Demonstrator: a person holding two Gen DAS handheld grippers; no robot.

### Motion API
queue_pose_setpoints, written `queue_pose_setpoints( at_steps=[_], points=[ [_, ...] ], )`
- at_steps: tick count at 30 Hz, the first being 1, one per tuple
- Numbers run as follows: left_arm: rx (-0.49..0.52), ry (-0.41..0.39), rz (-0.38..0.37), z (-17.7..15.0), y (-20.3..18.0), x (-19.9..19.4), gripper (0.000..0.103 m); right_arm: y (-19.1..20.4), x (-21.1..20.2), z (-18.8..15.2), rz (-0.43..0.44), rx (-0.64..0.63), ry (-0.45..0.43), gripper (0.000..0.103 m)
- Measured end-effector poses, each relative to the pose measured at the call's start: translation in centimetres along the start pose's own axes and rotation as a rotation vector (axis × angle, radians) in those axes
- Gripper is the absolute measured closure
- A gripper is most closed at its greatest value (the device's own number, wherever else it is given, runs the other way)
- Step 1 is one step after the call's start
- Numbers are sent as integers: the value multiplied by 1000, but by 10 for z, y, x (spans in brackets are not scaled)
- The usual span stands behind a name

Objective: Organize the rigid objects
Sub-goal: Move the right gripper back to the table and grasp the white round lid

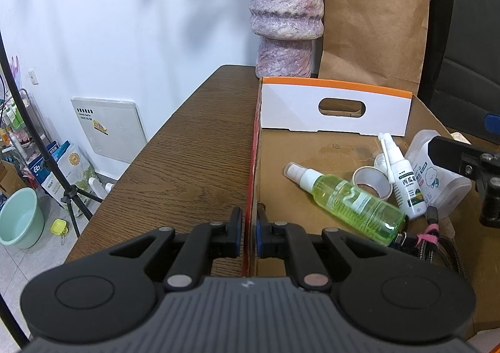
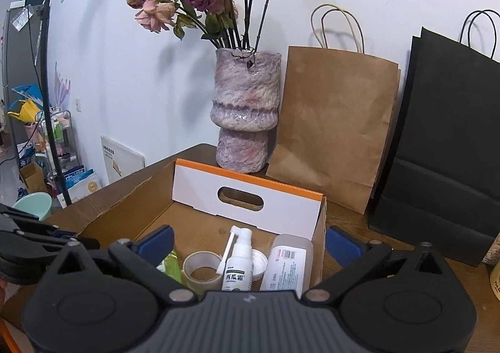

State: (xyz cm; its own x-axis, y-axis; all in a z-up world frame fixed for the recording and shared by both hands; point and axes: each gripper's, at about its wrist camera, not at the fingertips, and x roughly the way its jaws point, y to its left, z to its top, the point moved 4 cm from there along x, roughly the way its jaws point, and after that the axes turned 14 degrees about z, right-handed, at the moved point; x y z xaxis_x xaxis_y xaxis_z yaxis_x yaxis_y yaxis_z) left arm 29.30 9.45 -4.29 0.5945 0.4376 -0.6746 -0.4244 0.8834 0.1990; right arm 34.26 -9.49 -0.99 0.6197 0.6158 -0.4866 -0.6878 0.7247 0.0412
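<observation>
An open cardboard box (image 1: 312, 146) lies on the wooden table (image 1: 193, 149). My left gripper (image 1: 249, 228) is shut on the box's left wall, one pad on each side. Inside lie a green spray bottle (image 1: 353, 199) on its side, a tape roll (image 1: 372, 181), a white nozzle bottle (image 1: 406, 187) and a clear plastic container (image 1: 437, 178). In the right wrist view my right gripper (image 2: 250, 243) stands wide open over the box (image 2: 140, 196). The tape roll (image 2: 203, 268), white bottle (image 2: 239, 265) and container (image 2: 287, 262) lie below its fingers, untouched.
A mottled vase (image 2: 247, 109) of dried roses, a brown paper bag (image 2: 334, 134) and a black paper bag (image 2: 443, 140) stand against the wall behind the box. A cable bundle with a pink tie (image 1: 431, 237) lies in the box's near corner. A tripod (image 1: 62, 184) stands on the floor to the left.
</observation>
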Motion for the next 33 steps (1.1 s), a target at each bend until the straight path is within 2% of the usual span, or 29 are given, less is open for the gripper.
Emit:
queue_pose_setpoints(
  at_steps=[14,25,33],
  points=[
    [-1,0,0,0,0,1,93,-8,-13,5,-12,12,-47,0],
    [0,-3,2,-1,0,1,93,-71,-58,-7,-157,125,-96,0],
    [0,-3,2,-1,0,1,93,-102,-65,-41,-241,160,-18,0]
  ],
)
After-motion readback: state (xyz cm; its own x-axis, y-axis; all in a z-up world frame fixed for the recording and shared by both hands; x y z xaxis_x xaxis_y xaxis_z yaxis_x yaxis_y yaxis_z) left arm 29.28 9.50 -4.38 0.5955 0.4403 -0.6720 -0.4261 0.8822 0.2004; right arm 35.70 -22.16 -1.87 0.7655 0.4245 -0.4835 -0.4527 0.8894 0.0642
